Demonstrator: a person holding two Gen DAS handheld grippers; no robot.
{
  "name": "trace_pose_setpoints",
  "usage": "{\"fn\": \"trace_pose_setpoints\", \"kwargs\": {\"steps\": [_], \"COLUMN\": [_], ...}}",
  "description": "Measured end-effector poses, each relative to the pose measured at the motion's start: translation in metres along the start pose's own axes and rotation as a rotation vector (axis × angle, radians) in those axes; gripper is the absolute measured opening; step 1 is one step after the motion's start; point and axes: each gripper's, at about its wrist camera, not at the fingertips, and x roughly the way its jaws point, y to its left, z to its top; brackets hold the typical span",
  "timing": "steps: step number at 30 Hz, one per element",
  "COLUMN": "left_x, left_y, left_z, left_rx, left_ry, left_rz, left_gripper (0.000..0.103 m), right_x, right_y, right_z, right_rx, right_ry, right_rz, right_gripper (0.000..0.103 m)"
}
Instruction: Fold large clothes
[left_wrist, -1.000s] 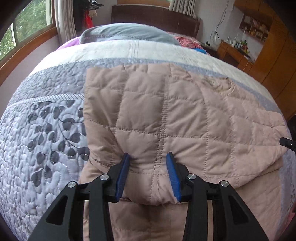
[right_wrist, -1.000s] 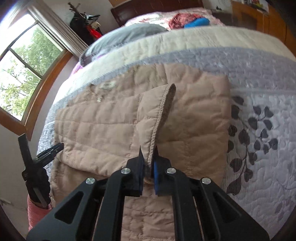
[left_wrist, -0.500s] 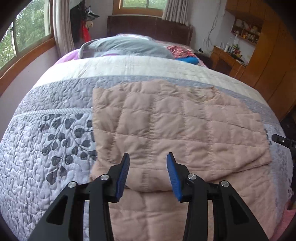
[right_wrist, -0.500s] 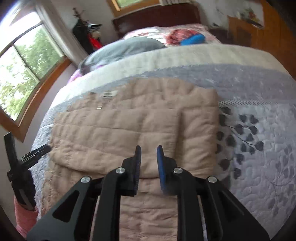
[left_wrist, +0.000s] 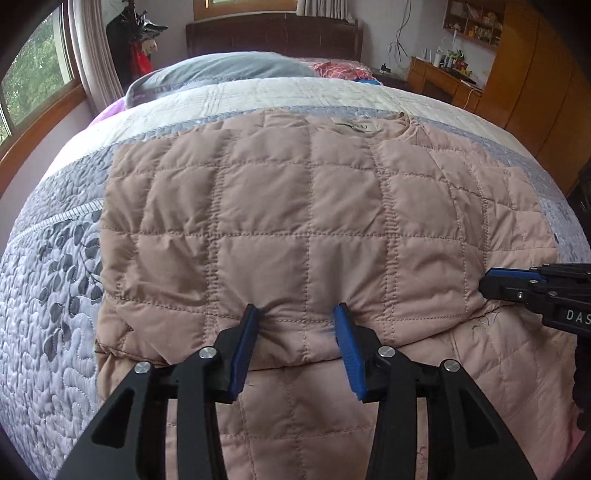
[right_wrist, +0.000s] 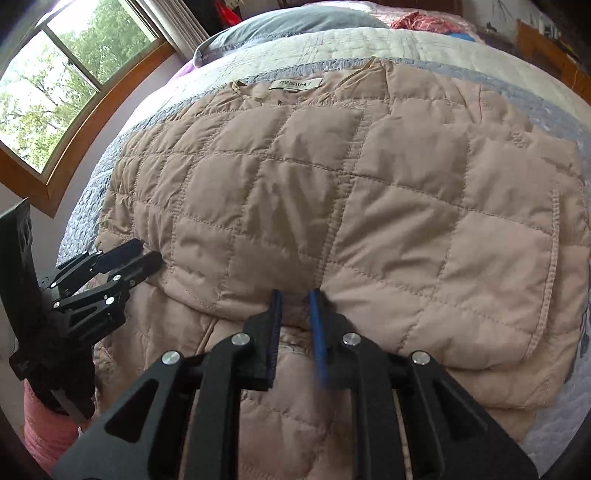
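A beige quilted jacket (left_wrist: 295, 206) (right_wrist: 332, 184) lies flat on the bed, a folded layer across its chest and its neck label (right_wrist: 293, 84) at the far end. My left gripper (left_wrist: 296, 310) (right_wrist: 147, 251) is open. Its blue pads dent the near edge of that folded layer, and fabric bulges between them. My right gripper (right_wrist: 294, 293) (left_wrist: 491, 282) has its jaws a narrow way apart, with the tips set against the same fold edge further right. Neither gripper lifts any cloth.
The jacket rests on a grey and white quilted bedspread (left_wrist: 55, 295) with a leaf pattern. A grey pillow (left_wrist: 221, 70) lies at the head. A window (right_wrist: 74, 74) is on the left, a wooden desk (left_wrist: 443, 81) on the right.
My right gripper has let go of the raised sleeve edge, which now lies flat across the jacket. Both grippers drew back from the jacket, then came forward to the fold's near edge.
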Motion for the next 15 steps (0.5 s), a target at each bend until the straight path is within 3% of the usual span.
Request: {"fn": "trace_pose_setpoints", "kwargs": {"steps": [2, 5, 9, 15], "left_x": [-0.007, -0.025, -0.021, 0.038], "left_y": [0.001, 0.002, 0.003, 0.013], "left_z": [0.007, 0.03, 0.067, 0.094], "left_rx": [-0.018, -0.027, -0.047, -0.082], "left_ry": [0.011, -0.049, -0.063, 0.032], "left_rz": [-0.012, -0.028, -0.022, 0.03], "left_gripper": [0.043, 0.043, 0.043, 0.044], "right_x": [-0.011, -0.04, -0.059, -0.015], "right_y": [0.002, -0.004, -0.023, -0.057], "right_z": [0.003, 0.019, 0.053, 0.08], "right_rx": [-0.017, -0.007, 0.038, 0.119], "right_ry": [-0.001, -0.07, -0.164, -0.077], "right_rz": [0.01, 0.033, -0.095, -0.143], "right_gripper": [0.018, 0.019, 0.02, 0.018]}}
